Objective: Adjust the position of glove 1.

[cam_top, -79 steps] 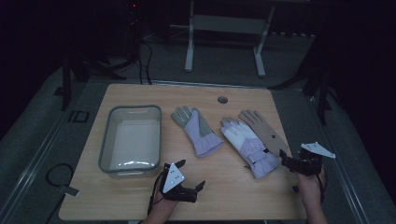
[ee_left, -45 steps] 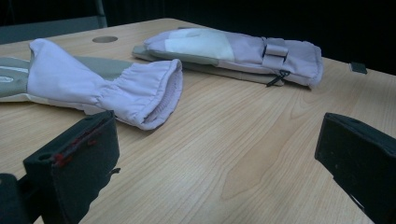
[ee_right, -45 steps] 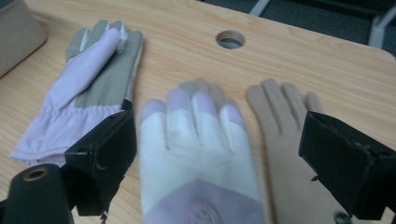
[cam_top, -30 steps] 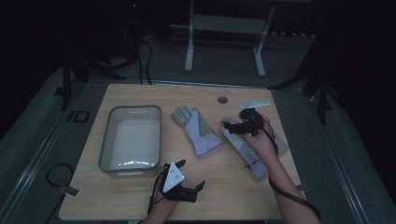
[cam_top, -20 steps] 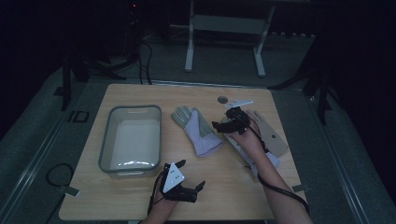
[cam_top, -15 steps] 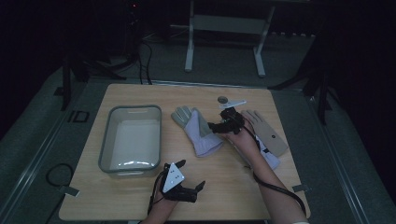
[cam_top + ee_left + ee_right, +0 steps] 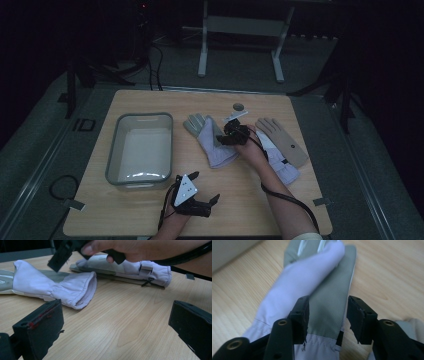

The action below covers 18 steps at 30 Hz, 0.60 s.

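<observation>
A fixed camera is looking forward and down over the whole wooden bench (image 7: 150, 210) from the person's side. The left gripper camera is sitting low near the bench front, facing across the wood toward the lavender glove (image 7: 57, 288) and the second glove (image 7: 130, 268) behind it. The right gripper camera is hovering very close above that lavender glove (image 7: 312, 285), looking down its length. All three views are sharing this glove.

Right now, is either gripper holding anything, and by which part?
Nothing is held yet. The right gripper is open, its jaws straddling the grey strip of the left glove. The left gripper is open above bare table.
</observation>
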Tool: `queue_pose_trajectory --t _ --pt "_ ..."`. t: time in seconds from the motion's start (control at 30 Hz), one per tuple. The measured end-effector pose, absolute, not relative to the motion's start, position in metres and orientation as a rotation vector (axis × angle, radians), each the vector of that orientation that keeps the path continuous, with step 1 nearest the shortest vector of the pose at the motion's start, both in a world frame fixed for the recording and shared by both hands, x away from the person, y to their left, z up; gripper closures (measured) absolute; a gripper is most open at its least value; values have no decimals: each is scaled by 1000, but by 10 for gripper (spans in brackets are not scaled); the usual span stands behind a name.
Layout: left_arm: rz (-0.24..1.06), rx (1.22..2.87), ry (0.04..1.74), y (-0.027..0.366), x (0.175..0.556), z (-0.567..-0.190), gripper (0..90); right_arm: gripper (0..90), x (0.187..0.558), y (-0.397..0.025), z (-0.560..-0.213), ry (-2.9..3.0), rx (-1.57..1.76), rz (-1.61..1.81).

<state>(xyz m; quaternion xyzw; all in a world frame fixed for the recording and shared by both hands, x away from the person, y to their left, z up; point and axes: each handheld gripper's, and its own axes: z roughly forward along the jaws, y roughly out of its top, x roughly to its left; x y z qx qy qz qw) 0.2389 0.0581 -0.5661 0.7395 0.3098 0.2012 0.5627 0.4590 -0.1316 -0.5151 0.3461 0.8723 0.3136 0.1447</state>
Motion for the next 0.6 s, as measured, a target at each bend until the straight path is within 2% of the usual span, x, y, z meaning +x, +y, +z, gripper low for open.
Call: queue_pose_trajectory --t 0.1,0.4,0.5,0.6 --pt "475 1742 728 58 239 -566 0 514 464 -129 -523 2529 1009 867" --pt "480 1746 722 57 238 -566 0 427 474 -120 -534 2576 1040 857" --pt "481 1747 723 57 238 -566 0 512 479 -121 -543 2646 1137 919" --pt "485 1748 721 57 238 -566 0 648 479 -122 -543 2662 1118 945"
